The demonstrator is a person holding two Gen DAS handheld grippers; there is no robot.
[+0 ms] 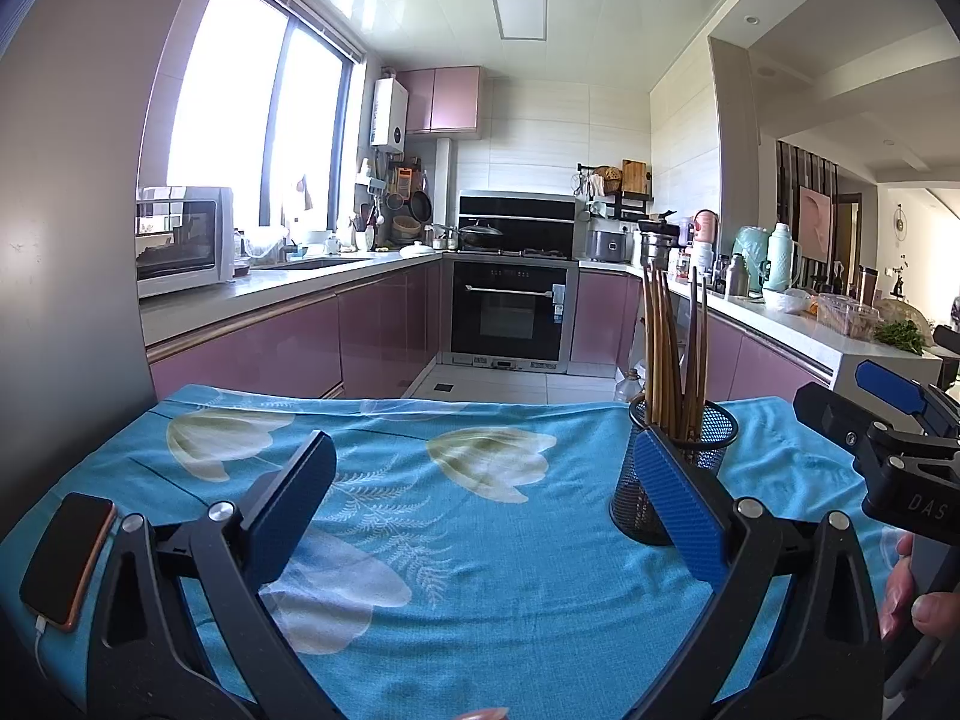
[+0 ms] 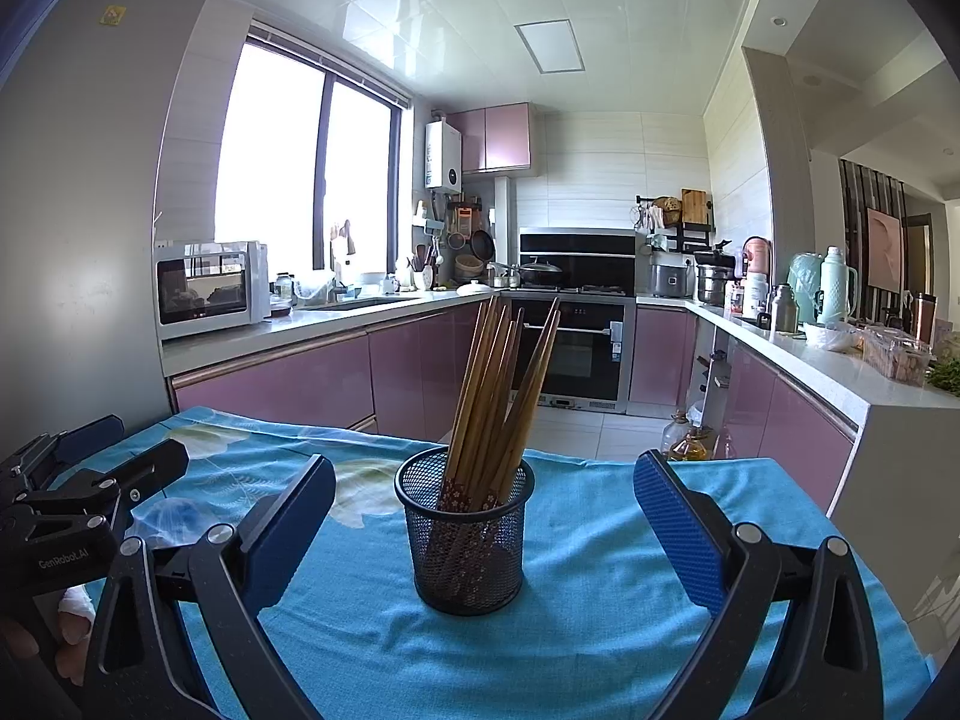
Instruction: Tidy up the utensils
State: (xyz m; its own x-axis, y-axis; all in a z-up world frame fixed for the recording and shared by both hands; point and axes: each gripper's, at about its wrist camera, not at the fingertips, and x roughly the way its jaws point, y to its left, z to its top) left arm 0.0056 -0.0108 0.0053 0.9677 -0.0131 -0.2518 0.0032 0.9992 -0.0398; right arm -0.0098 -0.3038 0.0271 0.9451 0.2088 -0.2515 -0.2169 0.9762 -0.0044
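Observation:
A black mesh holder (image 2: 467, 540) stands upright on the blue flowered tablecloth (image 2: 600, 630), with several brown chopsticks (image 2: 498, 396) leaning in it. My right gripper (image 2: 483, 516) is open, its blue pads on either side of the holder, slightly nearer than it and not touching. In the left wrist view the same holder (image 1: 678, 480) and chopsticks (image 1: 666, 348) sit just behind the right finger. My left gripper (image 1: 480, 492) is open over bare cloth, holding nothing. The right gripper (image 1: 888, 456) shows at that view's right edge.
A phone (image 1: 69, 558) on a charging cable lies at the table's left edge. A grey fridge wall (image 1: 66, 240) rises close on the left. Beyond the table's far edge are pink kitchen cabinets (image 2: 288, 384), an oven (image 2: 576, 354) and a cluttered counter (image 2: 840, 354) to the right.

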